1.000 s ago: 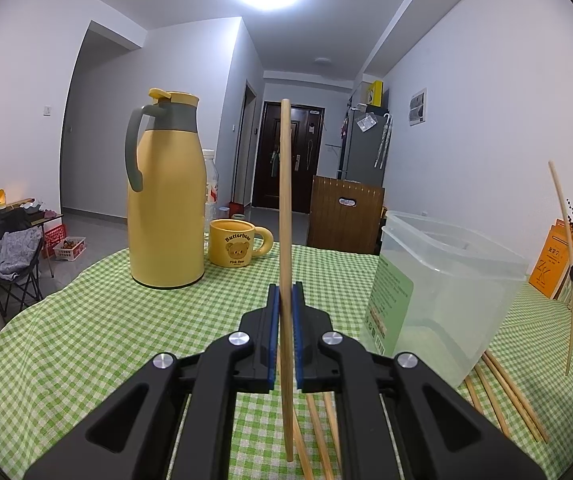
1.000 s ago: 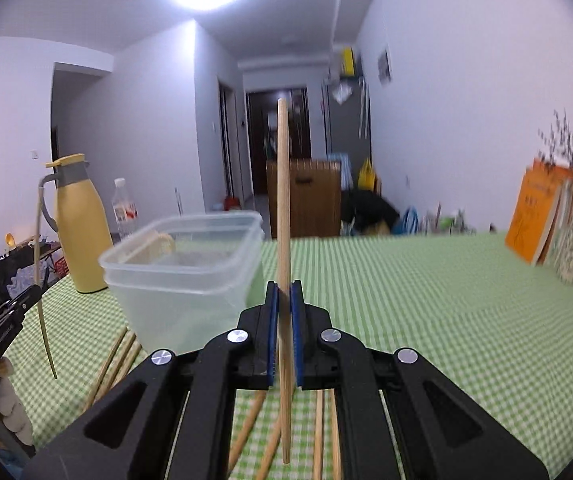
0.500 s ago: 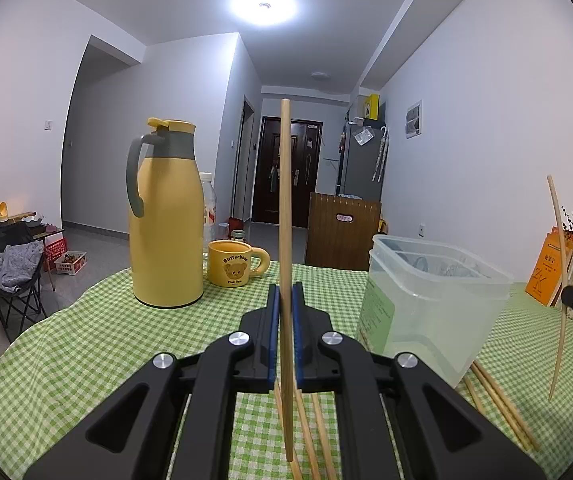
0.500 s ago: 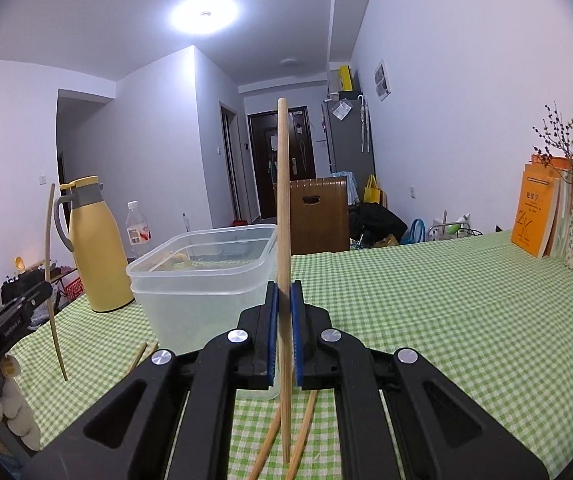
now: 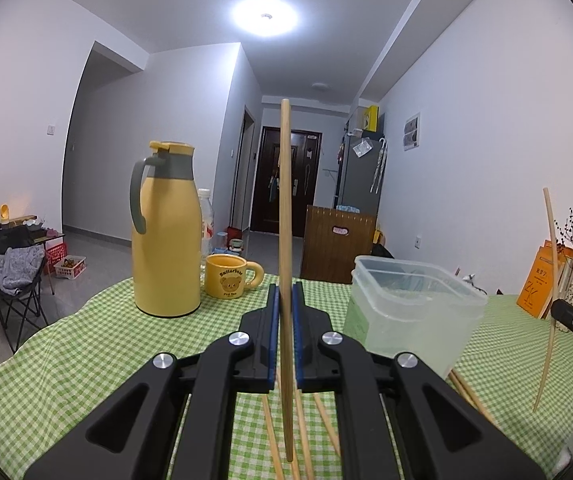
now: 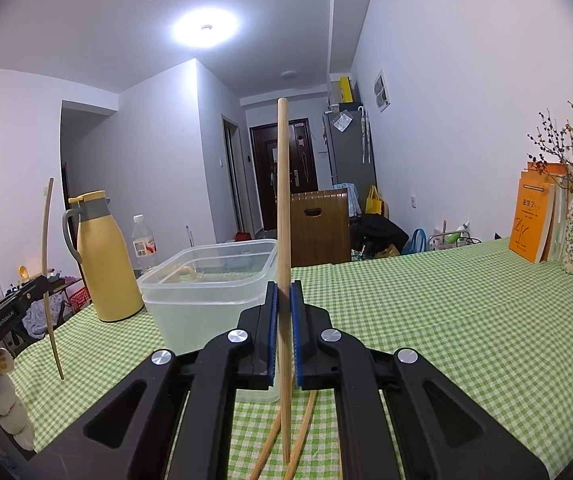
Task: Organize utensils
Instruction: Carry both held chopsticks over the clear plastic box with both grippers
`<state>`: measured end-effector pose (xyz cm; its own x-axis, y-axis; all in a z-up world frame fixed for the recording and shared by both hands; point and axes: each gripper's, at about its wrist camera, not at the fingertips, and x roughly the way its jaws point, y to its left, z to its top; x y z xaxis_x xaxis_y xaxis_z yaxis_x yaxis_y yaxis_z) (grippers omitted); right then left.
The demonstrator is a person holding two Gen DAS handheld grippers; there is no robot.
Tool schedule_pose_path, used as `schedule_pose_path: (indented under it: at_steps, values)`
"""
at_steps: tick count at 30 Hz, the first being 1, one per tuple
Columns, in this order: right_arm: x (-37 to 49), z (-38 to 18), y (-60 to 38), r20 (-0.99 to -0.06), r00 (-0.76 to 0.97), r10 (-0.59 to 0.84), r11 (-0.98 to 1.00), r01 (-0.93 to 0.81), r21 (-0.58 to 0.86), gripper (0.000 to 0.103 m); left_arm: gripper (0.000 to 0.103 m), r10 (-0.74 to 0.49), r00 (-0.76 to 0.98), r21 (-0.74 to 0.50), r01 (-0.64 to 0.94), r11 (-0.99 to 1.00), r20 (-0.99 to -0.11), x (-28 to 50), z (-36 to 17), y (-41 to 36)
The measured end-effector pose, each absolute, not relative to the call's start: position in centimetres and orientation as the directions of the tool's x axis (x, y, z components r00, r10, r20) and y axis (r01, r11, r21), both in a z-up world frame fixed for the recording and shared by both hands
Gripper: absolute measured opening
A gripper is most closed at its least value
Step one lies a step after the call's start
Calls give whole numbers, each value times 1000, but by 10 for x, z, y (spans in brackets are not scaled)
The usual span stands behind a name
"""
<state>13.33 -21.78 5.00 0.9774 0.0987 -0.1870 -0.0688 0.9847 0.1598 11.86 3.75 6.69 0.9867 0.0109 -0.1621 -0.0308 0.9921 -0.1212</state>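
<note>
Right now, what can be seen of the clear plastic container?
The clear plastic container is a translucent rectangular tub, lidless, with a stepped rim, upright on the green checked tablecloth. A green label covers one side. Something pale lies inside, unclear. Loose chopsticks lie at its base; the yellow thermos stands beside it.

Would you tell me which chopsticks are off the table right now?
Two: one upright in the left gripper, one upright in the right gripper. The other chopsticks lie flat on the cloth by the container.
</note>
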Motion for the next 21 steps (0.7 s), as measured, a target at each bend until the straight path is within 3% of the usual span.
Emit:
schedule_pose_path:
  at_steps: [21]
  values:
    - [139, 79, -203, -114, 980, 162, 976, -141, 168, 7, 4, -47, 995, -109, 37, 993, -86, 112, 106, -10]
